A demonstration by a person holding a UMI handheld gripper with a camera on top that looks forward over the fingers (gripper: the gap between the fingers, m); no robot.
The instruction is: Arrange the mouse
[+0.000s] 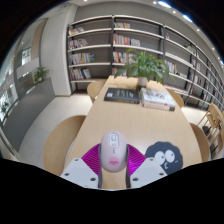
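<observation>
A white and pale pink computer mouse sits between my gripper's two fingers, its scroll wheel pointing away from me. Both magenta pads press against its sides, so the gripper is shut on it. The mouse is over the near part of a light wooden table. A dark round mouse pad with a white cartoon print lies just to the right of the right finger.
Books lie stacked at the table's far edge, with a potted plant behind them. Wooden chairs stand beyond the table. Bookshelves line the back wall. Open floor lies to the left.
</observation>
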